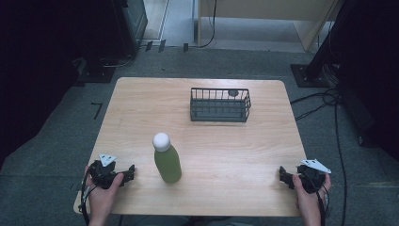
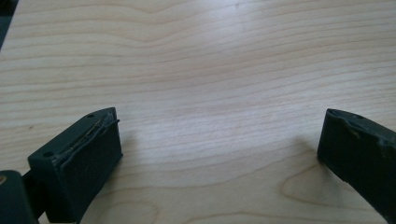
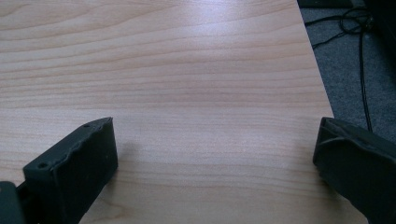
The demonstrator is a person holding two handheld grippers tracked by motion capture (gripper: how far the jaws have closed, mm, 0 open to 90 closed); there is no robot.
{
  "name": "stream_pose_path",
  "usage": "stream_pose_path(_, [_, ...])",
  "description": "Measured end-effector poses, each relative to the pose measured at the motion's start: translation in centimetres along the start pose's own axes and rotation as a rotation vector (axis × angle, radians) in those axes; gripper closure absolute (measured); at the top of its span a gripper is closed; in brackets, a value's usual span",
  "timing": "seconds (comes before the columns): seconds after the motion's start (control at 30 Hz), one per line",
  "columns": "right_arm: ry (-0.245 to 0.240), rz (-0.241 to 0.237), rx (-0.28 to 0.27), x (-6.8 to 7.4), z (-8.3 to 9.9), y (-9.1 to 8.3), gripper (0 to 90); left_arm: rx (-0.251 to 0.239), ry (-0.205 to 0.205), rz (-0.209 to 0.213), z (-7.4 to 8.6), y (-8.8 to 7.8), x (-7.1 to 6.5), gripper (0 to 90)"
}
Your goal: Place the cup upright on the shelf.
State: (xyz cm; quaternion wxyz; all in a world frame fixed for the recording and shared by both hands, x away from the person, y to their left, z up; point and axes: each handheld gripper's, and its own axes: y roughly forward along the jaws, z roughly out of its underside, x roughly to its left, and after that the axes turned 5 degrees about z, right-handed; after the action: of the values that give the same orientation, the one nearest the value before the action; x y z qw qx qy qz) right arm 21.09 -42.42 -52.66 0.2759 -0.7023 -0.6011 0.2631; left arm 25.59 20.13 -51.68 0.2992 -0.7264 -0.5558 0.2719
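Note:
A green bottle with a white round cap stands upright on the wooden table, left of centre and near the front. My left gripper rests on the table just left of the bottle, apart from it, with a hand on it. In the left gripper view the left gripper is open, with bare wood between its jaws. My right gripper rests at the table's front right corner. In the right gripper view the right gripper is also open over bare wood.
A dark wire basket stands at the back of the table, right of centre, with a small round grey thing at its far rim. Cables lie on the grey floor to the right. The table's right edge runs close to the right gripper.

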Motion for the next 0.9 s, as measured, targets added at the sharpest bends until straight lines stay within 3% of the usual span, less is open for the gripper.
stream_pose_path(0.1, [0.001, 0.001, 0.0, 0.0, 0.0, 0.0, 0.0, -0.018, -0.024, 0.015, 0.0, -0.5, 0.4, 0.0])
stream_pose_path(0.3, [0.001, 0.001, -0.001, 0.0, 0.0, 0.0, 0.0, -0.078, -0.007, 0.028, -0.7, -2.2, -0.1, 0.0])
stream_pose_path(0.47, [0.0, 0.001, -0.001, 0.0, 0.0, 0.0, 0.0, -0.095, 0.012, 0.042, -1.0, -3.3, -1.0, 0.0])
stream_pose_path(0.9, [0.001, 0.001, -0.001, 0.0, 0.0, 0.0, 0.0, -0.099, 0.1, 0.194, -1.6, -5.9, -4.6, 0.0])
